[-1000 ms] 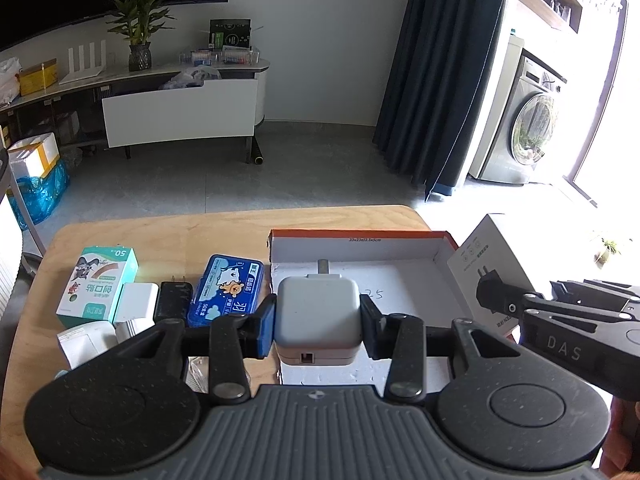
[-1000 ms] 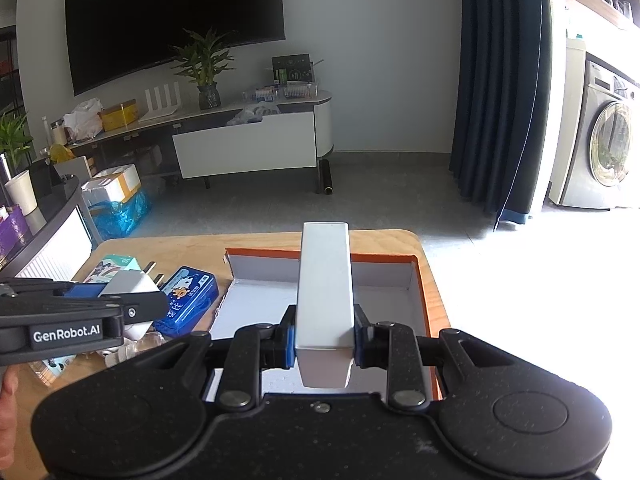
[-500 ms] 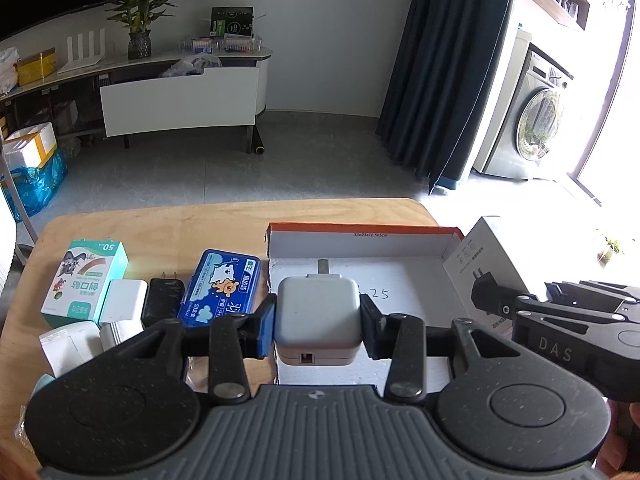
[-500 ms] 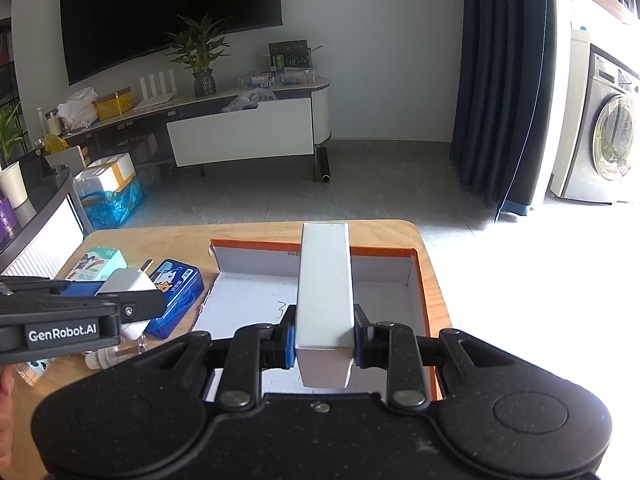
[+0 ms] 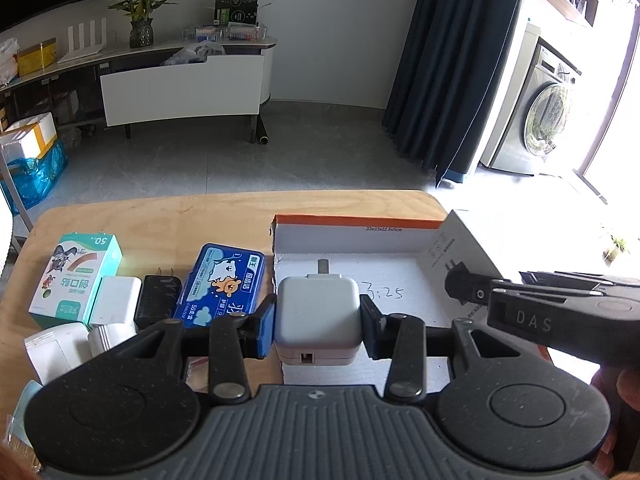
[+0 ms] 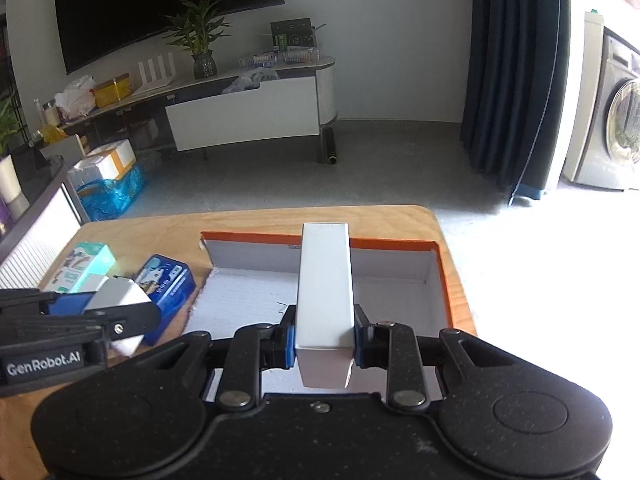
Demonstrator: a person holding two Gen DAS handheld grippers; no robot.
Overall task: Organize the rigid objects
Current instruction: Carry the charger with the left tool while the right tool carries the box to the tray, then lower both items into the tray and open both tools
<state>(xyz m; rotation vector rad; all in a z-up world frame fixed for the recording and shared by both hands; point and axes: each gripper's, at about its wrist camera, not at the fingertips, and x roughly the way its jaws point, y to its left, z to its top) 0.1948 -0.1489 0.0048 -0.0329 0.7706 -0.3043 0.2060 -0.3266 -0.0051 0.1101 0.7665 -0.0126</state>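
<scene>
Left wrist: right tool (image 5: 460, 280) hides part of white box (image 5: 464, 240).

A tray (image 5: 352, 222) is sitting on the right part of the table (image 5: 160, 220). Left of the tray, 1 tin (image 5: 222, 284) is lying just beside its wall, then a plug (image 5: 158, 298), an adapter (image 5: 116, 300) and a carton (image 5: 74, 276) farther left. A charger (image 5: 318, 314) is hanging over the tray's near left corner; a box (image 6: 325, 292) is hanging over its middle.
</scene>
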